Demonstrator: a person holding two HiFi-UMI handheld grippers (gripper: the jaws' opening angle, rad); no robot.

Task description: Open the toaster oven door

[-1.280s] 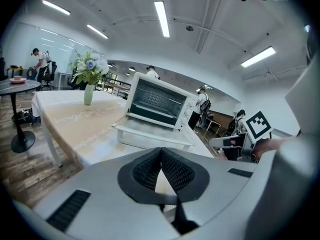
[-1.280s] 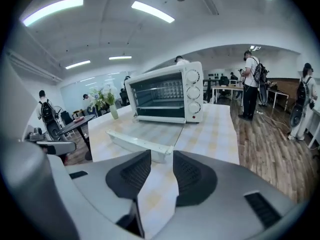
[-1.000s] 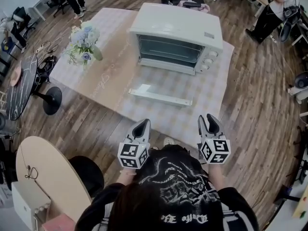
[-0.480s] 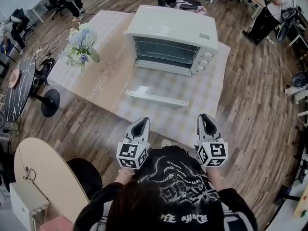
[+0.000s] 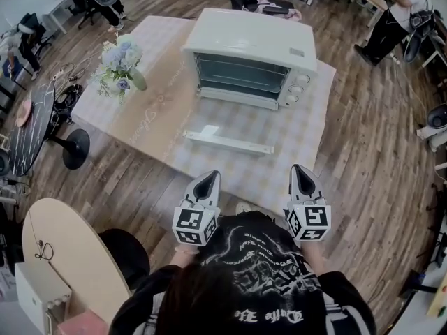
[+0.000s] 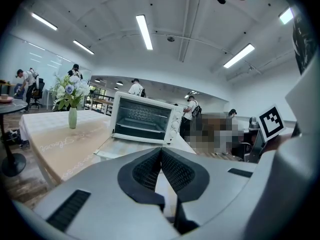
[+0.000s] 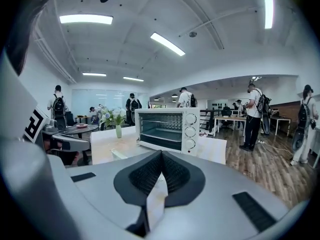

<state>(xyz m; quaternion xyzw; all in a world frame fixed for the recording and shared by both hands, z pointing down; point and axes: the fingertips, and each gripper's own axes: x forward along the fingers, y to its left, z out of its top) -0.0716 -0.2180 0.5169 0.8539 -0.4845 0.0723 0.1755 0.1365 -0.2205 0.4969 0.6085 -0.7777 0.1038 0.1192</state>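
Note:
A white toaster oven (image 5: 251, 47) stands on the checked tablecloth, and its glass door (image 5: 227, 139) hangs fully down and flat in front of the dark cavity. Both grippers are held close to my chest, short of the table's near edge and well away from the oven. My left gripper (image 5: 208, 179) has its jaws together with nothing in them. The right gripper (image 5: 301, 172) is likewise shut and empty. Beyond the closed left gripper (image 6: 161, 152) I see the oven (image 6: 142, 119). The oven (image 7: 167, 129) also shows past the closed right gripper (image 7: 161, 154).
A vase of flowers (image 5: 120, 61) stands at the table's left end. A dark round side table (image 5: 28, 128) and a pale round table (image 5: 70, 257) are to my left on the wood floor. People and office chairs are at the room's far side.
The right gripper's jaws, apart a second ago, have closed together. Both grippers stay in about the same place near my chest.

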